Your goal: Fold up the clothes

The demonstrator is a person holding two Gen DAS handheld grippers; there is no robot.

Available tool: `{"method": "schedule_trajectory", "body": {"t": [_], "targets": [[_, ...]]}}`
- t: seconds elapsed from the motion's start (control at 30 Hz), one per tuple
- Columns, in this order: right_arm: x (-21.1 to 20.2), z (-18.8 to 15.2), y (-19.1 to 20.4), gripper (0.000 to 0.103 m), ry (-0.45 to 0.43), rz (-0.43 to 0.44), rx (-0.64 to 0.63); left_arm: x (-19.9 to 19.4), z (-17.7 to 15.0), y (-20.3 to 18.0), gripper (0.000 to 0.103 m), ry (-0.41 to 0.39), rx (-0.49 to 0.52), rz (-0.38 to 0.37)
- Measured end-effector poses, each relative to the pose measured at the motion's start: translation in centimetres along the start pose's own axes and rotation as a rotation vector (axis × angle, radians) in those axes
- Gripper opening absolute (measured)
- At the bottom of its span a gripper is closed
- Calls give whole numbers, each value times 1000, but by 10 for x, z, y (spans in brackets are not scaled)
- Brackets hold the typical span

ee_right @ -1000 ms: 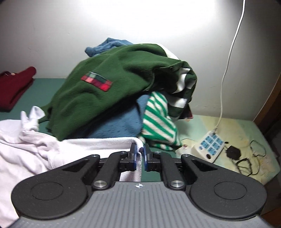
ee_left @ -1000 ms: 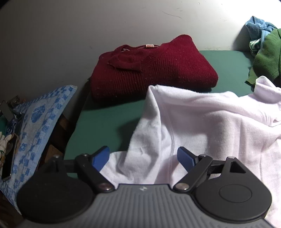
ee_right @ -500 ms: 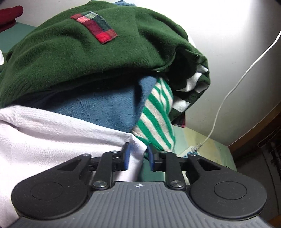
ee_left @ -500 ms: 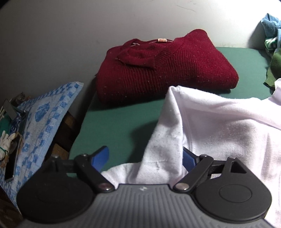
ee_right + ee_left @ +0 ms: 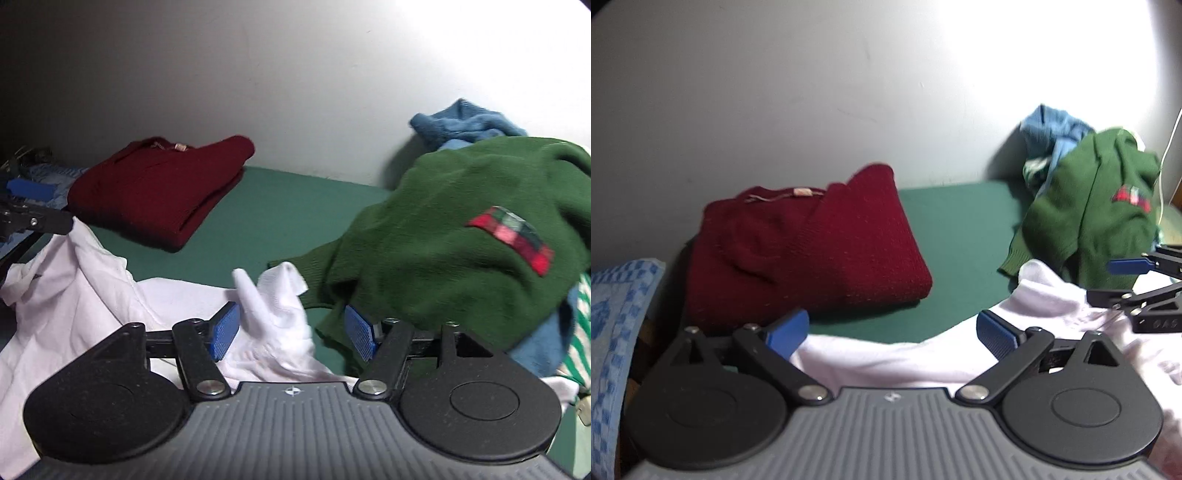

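Observation:
A white garment (image 5: 923,362) lies rumpled on the green surface (image 5: 960,221), right in front of both grippers; it also shows in the right wrist view (image 5: 110,295). My left gripper (image 5: 890,332) is open, with the white cloth lying between and below its blue pads. My right gripper (image 5: 291,336) is open, with a bunched white fold (image 5: 280,306) standing between its pads. The right gripper also shows at the right edge of the left wrist view (image 5: 1141,280). A folded dark red sweater (image 5: 805,251) lies at the back left.
A heap of unfolded clothes with a green sweater (image 5: 461,240) on top and blue cloth (image 5: 461,123) behind stands at the right against the wall. A blue-and-white checked cloth (image 5: 613,314) lies off the left edge. A striped green-white garment (image 5: 580,332) peeks out at far right.
My right gripper has opened and let go of the white garment's edge, then swung left. My left gripper stayed open and tilted up, so the white cloth now lies lower in its view.

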State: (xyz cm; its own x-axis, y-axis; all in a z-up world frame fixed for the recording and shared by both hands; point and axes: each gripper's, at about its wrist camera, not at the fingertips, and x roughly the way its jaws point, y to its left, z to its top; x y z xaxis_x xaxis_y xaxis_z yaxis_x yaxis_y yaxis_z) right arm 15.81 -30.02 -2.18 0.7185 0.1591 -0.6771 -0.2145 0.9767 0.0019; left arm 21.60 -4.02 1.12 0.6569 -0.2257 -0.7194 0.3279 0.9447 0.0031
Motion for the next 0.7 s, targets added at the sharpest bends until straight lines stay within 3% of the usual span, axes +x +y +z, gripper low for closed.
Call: {"method": "schedule_trajectory", "body": {"t": [0.17,0.27,0.37,0.4,0.5,0.63,0.7], "targets": [[33,3,10,70,53,15,-46,51,-1,5,94,162,-49,-45],[49,4,15,69,81,30,-68,54,-11,1,95,179,-55,-97],[58,4,16,57,93,36,-70,59,-21,-7,94,206,-38,-136],[58,3,15,43,91,36,-62,61,-24,-9,92,216,-32,-144],[52,4,10,26,57,32,-30,64,-31,-15,78,221,-12,-143],[35,9,-1,16,-33,26,29,55,-33,-12,41,182,-43,-185],[27,11,-7,13,-77,24,59,51,-30,-11,27,154,-50,-187]]}}
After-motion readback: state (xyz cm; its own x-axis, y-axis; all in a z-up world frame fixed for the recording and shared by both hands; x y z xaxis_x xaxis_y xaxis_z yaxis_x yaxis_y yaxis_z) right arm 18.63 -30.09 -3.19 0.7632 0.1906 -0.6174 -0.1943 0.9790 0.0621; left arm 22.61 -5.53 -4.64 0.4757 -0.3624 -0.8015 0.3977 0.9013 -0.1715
